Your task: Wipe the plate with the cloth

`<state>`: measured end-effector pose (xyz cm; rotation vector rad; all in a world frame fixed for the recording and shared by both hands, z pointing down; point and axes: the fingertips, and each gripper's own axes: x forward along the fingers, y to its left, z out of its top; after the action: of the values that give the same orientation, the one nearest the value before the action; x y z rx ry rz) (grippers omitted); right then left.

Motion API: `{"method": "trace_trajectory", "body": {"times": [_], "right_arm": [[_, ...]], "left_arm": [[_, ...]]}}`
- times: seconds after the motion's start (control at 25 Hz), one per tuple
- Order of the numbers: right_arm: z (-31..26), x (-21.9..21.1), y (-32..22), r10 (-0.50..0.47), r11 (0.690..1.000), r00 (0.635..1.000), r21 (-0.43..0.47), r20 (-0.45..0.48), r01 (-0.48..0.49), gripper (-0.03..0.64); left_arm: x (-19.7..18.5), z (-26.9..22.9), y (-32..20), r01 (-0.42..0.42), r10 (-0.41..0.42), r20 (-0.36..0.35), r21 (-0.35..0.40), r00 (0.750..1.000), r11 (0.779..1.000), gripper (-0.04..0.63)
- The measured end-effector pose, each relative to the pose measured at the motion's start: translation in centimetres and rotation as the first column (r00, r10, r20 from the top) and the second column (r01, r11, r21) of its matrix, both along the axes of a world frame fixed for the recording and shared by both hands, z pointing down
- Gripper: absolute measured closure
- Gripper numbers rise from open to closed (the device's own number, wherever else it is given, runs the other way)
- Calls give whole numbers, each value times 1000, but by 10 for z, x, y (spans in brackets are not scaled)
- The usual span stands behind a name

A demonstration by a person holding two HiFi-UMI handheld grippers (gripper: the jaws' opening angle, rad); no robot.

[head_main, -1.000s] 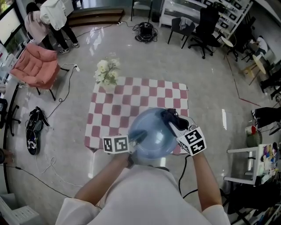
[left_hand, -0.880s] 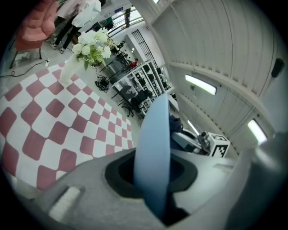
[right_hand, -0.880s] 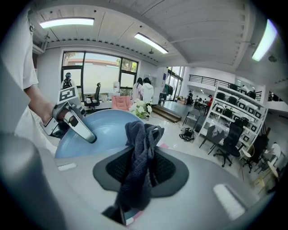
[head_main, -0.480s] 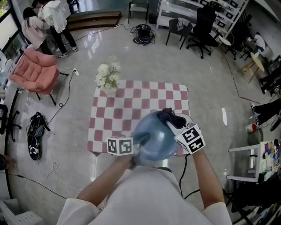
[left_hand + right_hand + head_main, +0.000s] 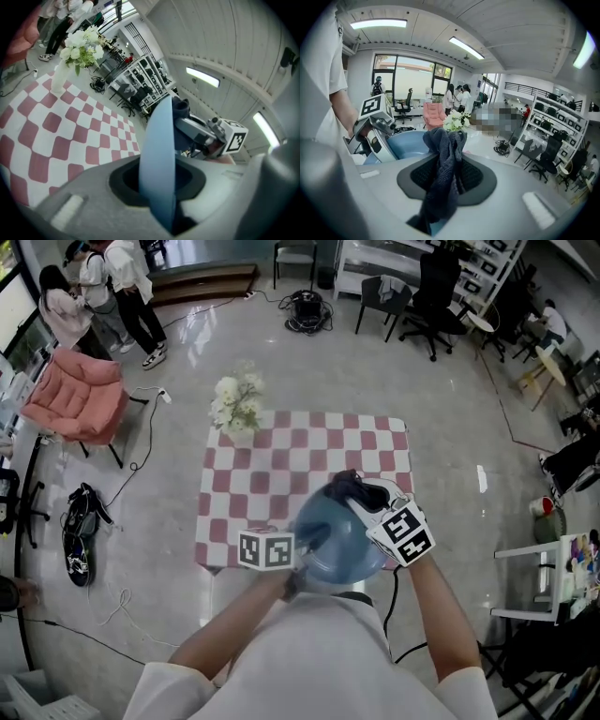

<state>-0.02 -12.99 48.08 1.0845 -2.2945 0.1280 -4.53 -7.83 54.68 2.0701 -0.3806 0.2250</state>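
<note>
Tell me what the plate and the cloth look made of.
The plate: light blue, smooth and evenly coloured, with a soft sheen and a thin rim. It could be plastic or glazed ceramic; the look leaves it open. The cloth: dark blue-grey with a coarse knitted texture, hanging in limp folds. It is a soft textile, probably cotton or microfibre.

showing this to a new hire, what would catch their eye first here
The big blue plate, held up in the left gripper over the near side of the pink-checked table. The right gripper holds a dark cloth against its far rim. White flowers stand at the table's far left corner.
</note>
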Motion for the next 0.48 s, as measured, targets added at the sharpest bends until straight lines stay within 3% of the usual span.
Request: {"method": "trace_trajectory", "body": {"times": [0.48], "right_arm": [[-4,-56,17,-126,991,985,-18,120,129,512]], "left_arm": [[-1,-3,8,-57,57,-12,0,998,998,520]]}}
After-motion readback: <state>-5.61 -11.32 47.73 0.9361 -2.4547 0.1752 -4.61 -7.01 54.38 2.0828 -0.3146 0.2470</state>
